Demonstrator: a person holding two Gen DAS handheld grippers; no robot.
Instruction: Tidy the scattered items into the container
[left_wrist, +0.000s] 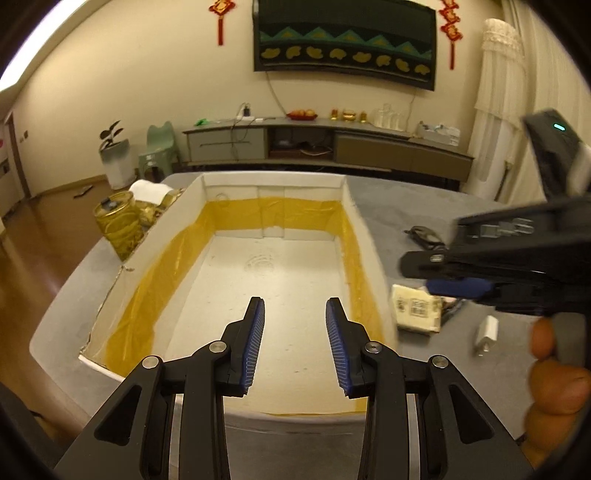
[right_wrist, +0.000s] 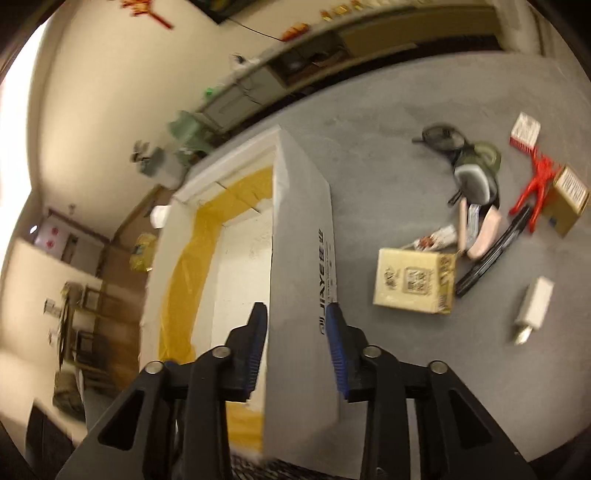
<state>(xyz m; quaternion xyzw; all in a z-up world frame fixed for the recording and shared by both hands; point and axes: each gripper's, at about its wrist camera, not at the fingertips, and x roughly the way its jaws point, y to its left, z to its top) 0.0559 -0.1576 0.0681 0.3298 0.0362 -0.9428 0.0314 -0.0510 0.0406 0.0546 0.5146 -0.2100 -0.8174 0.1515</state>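
Observation:
A white foam box lined with yellow tape sits on the grey table, with nothing inside. My left gripper hovers open over its near end. My right gripper is open above the box's right wall; in the left wrist view it comes in blurred from the right, held by a hand. Scattered to the right of the box lie a beige carton, a white charger, a black comb, sunglasses, a red toy figure, a brown carton and a small red-and-white box.
A yellow tin and a white roll stand left of the box near the table edge. Behind the table are a long TV cabinet, a green stool and a potted plant. Bare grey table lies beyond the items.

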